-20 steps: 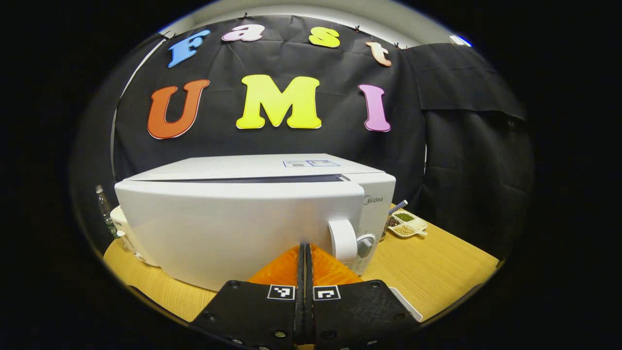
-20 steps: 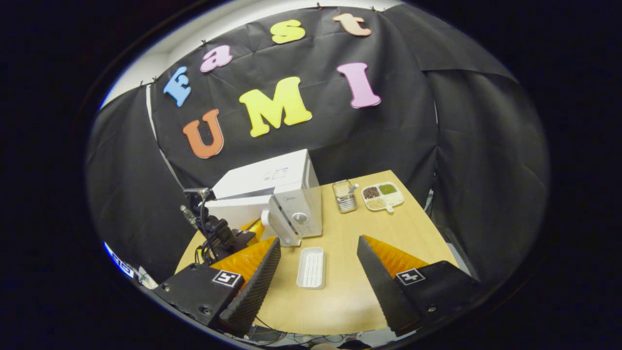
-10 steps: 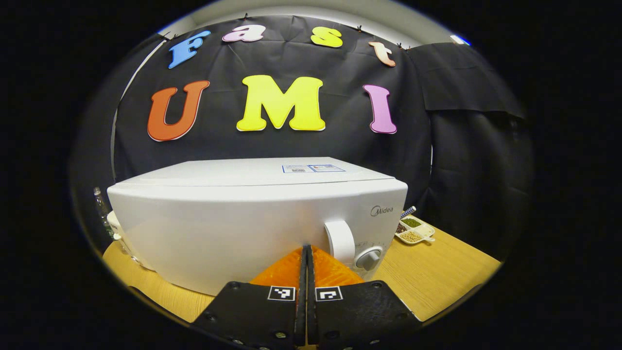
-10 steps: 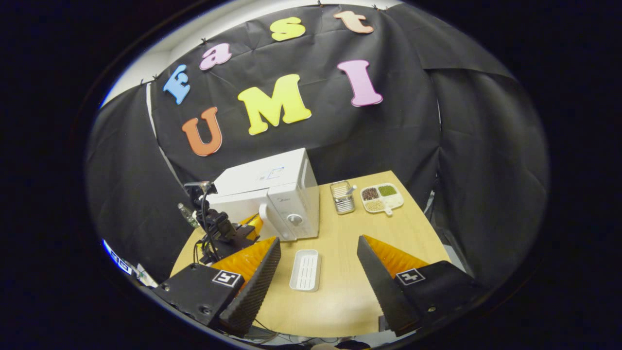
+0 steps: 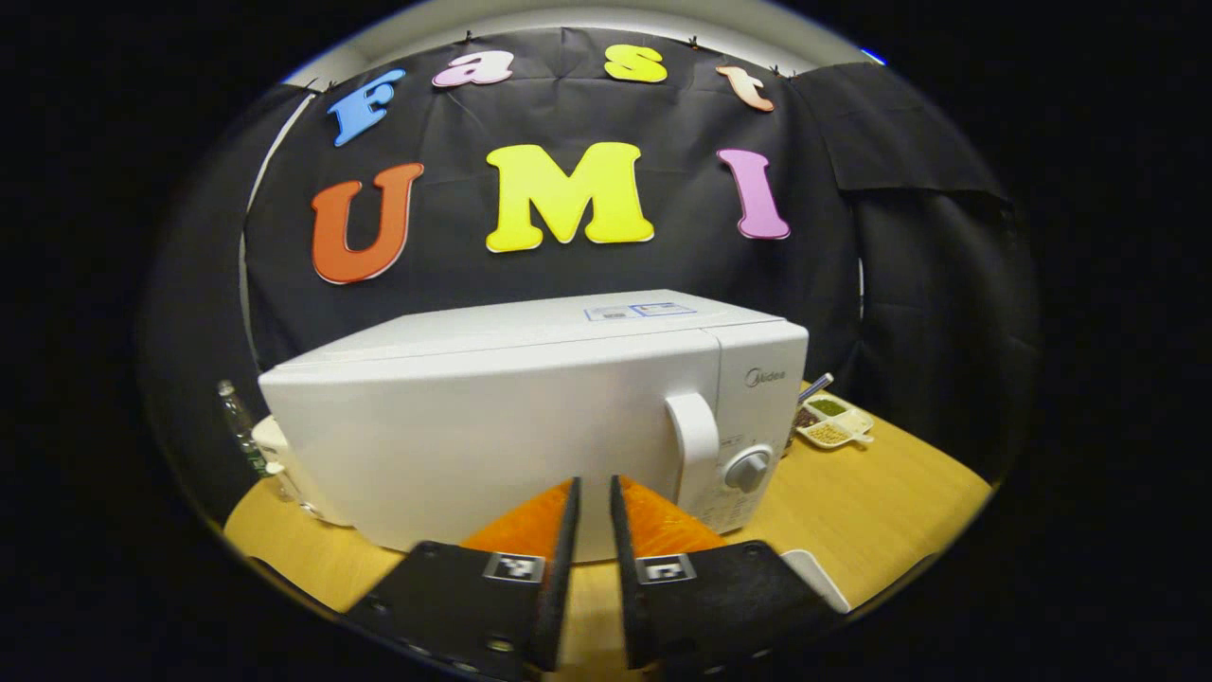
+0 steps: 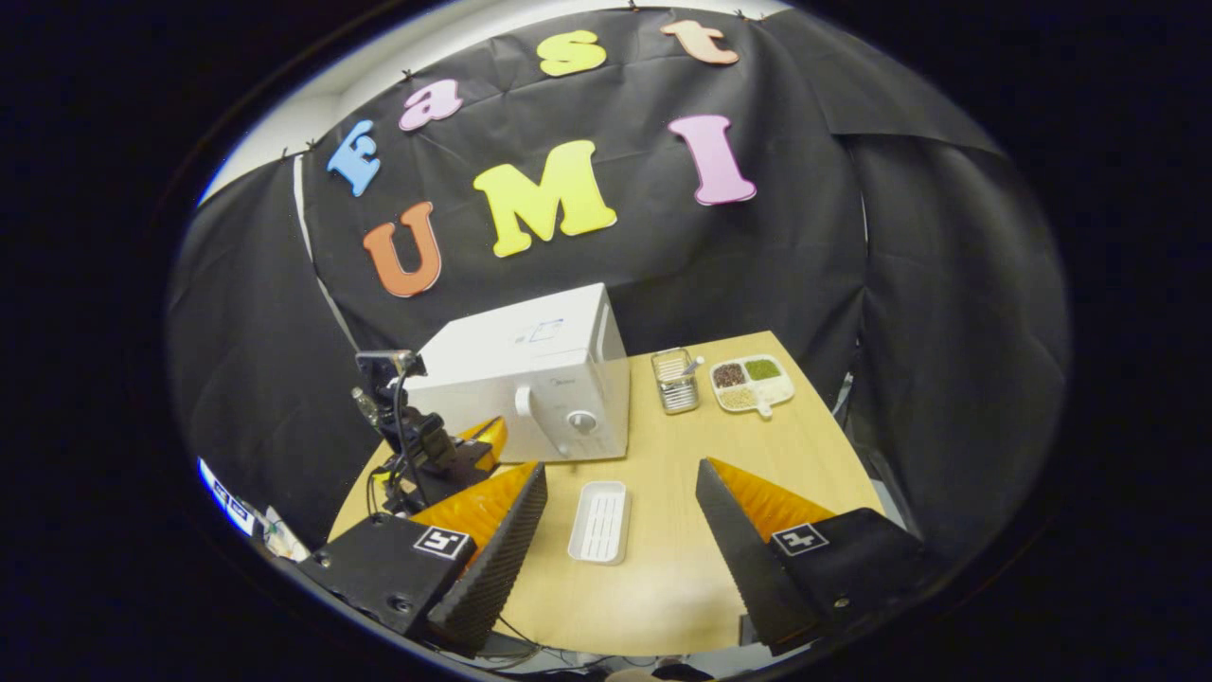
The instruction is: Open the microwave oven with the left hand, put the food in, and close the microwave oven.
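The white microwave [image 5: 530, 417] stands on the table with its door shut; the door handle [image 5: 693, 431] and a dial [image 5: 751, 467] sit at its right. My left gripper [image 5: 592, 485] hangs just in front of the door, left of the handle, touching nothing. Its fingers are a narrow gap apart and hold nothing. In the right gripper view the microwave [image 6: 530, 379] is farther off, with the left gripper [image 6: 492, 431] at its front. My right gripper [image 6: 621, 466] is wide open above the table, over a white ridged tray [image 6: 599, 521].
A metal basket [image 6: 674, 381] and a divided dish of beans [image 6: 753, 384] stand right of the microwave. A clear bottle [image 5: 241, 431] and a white vessel [image 5: 275, 450] sit behind its left side. The wooden table [image 6: 663, 587] ends close below the right gripper.
The microwave door has swung fully shut. My left gripper has drawn back a little from it and its fingers have parted slightly. The right gripper has barely moved.
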Demonstrator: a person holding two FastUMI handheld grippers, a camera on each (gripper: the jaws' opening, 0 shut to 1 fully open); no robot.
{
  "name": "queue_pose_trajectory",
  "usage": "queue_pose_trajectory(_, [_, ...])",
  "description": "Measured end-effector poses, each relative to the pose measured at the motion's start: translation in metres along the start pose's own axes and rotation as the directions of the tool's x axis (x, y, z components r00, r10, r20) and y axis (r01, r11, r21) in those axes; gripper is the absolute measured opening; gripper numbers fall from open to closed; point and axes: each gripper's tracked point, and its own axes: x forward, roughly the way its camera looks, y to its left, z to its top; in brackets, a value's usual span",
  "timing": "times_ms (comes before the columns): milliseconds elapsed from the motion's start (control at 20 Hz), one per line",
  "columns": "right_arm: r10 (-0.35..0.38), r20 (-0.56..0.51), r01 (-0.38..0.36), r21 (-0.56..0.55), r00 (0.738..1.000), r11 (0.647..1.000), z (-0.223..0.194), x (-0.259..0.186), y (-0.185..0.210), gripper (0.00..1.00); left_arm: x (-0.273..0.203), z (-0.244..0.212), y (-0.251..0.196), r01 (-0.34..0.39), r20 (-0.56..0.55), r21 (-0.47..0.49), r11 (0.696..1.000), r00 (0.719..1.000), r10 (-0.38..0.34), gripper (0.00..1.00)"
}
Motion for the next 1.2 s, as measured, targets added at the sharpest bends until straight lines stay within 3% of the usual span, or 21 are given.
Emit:
queue_pose_trajectory(100, [-0.025, 0.033, 0.028, -0.064, 0.999, 0.998, 0.003, -0.004, -0.003, 1.0, -0.018, 0.003, 0.012, -0.039, 0.02, 0.012, 0.999, 0.999, 0.039, 0.96])
queue_pose_trajectory(150, [-0.032, 0.045, 0.036, -0.086, 0.998, 0.996, 0.003, -0.005, -0.002, 1.0, -0.023, 0.006, 0.014, -0.041, 0.029, 0.011, 0.999, 0.999, 0.041, 0.96])
queue_pose_trajectory(200, [-0.04, 0.05, 0.044, -0.089, 0.998, 0.995, 0.001, -0.006, -0.002, 1.0, -0.032, 0.006, 0.015, -0.037, 0.024, -0.002, 0.999, 0.999, 0.037, 0.89])
queue_pose_trajectory(250, [-0.043, 0.06, 0.047, -0.077, 0.997, 0.996, -0.002, -0.008, -0.001, 1.0, -0.044, 0.007, 0.016, -0.027, 0.021, -0.011, 1.0, 0.999, 0.027, 0.96])
queue_pose_trajectory(450, [-0.064, 0.102, 0.068, -0.036, 0.993, 0.997, -0.002, -0.028, 0.013, 1.0, -0.099, 0.035, 0.028, 0.003, 0.055, -0.005, 1.0, 0.998, -0.002, 0.96])
queue_pose_trajectory(500, [-0.066, 0.116, 0.071, -0.038, 0.991, 0.997, 0.0, -0.035, 0.018, 0.9, -0.114, 0.045, 0.038, -0.011, 0.071, -0.006, 1.0, 0.997, 0.012, 0.96])
queue_pose_trajectory(550, [-0.067, 0.137, 0.073, -0.038, 0.988, 0.997, 0.004, -0.041, 0.025, 1.0, -0.131, 0.057, 0.043, -0.002, 0.087, -0.015, 1.0, 0.996, 0.003, 0.95])
queue_pose_trajectory(600, [-0.073, 0.157, 0.08, -0.038, 0.985, 0.996, 0.008, -0.048, 0.03, 0.9, -0.148, 0.071, 0.05, 0.006, 0.107, -0.031, 1.0, 0.994, -0.003, 0.95])
queue_pose_trajectory(650, [-0.076, 0.182, 0.086, -0.047, 0.98, 0.995, 0.013, -0.055, 0.036, 0.9, -0.164, 0.085, 0.056, 0.026, 0.134, -0.046, 0.999, 0.991, -0.02, 0.96])
queue_pose_trajectory(700, [-0.081, 0.208, 0.095, -0.059, 0.975, 0.994, 0.02, -0.063, 0.042, 1.0, -0.181, 0.097, 0.064, 0.028, 0.154, -0.055, 0.998, 0.988, -0.02, 0.95])
queue_pose_trajectory(750, [-0.083, 0.23, 0.102, -0.072, 0.97, 0.992, 0.024, -0.068, 0.049, 1.0, -0.199, 0.11, 0.074, 0.03, 0.178, -0.056, 0.998, 0.984, -0.02, 0.95])
queue_pose_trajectory(800, [-0.084, 0.252, 0.107, -0.082, 0.964, 0.991, 0.029, -0.074, 0.056, 0.9, -0.214, 0.12, 0.087, 0.015, 0.194, -0.049, 0.999, 0.981, -0.005, 0.96])
queue_pose_trajectory(850, [-0.082, 0.267, 0.109, -0.089, 0.96, 0.99, 0.034, -0.077, 0.064, 1.0, -0.226, 0.127, 0.101, -0.004, 0.206, -0.039, 0.999, 0.978, 0.012, 0.95])
queue_pose_trajectory(900, [-0.073, 0.275, 0.102, -0.093, 0.959, 0.99, 0.037, -0.081, 0.073, 0.9, -0.238, 0.134, 0.112, -0.01, 0.215, -0.039, 0.999, 0.976, 0.018, 0.95])
queue_pose_trajectory(950, [-0.06, 0.286, 0.091, -0.094, 0.956, 0.991, 0.039, -0.083, 0.084, 1.0, -0.251, 0.138, 0.118, -0.01, 0.216, -0.051, 0.999, 0.976, 0.021, 0.95])
queue_pose_trajectory(1000, [-0.053, 0.297, 0.087, -0.1, 0.953, 0.991, 0.044, -0.087, 0.093, 1.0, -0.261, 0.14, 0.125, -0.005, 0.213, -0.069, 0.998, 0.977, 0.02, 0.95])
queue_pose_trajectory(1050, [-0.049, 0.311, 0.087, -0.109, 0.949, 0.99, 0.047, -0.09, 0.099, 0.91, -0.271, 0.143, 0.132, -0.006, 0.21, -0.089, 0.996, 0.977, 0.024, 0.95])
queue_pose_trajectory(1100, [-0.045, 0.325, 0.087, -0.117, 0.945, 0.989, 0.051, -0.093, 0.107, 1.0, -0.278, 0.147, 0.138, -0.007, 0.209, -0.106, 0.994, 0.977, 0.03, 0.95])
queue_pose_trajectory(1200, [-0.028, 0.342, 0.074, -0.121, 0.939, 0.99, 0.055, -0.099, 0.122, 1.0, -0.29, 0.148, 0.151, -0.031, 0.199, -0.131, 0.991, 0.978, 0.057, 0.95])
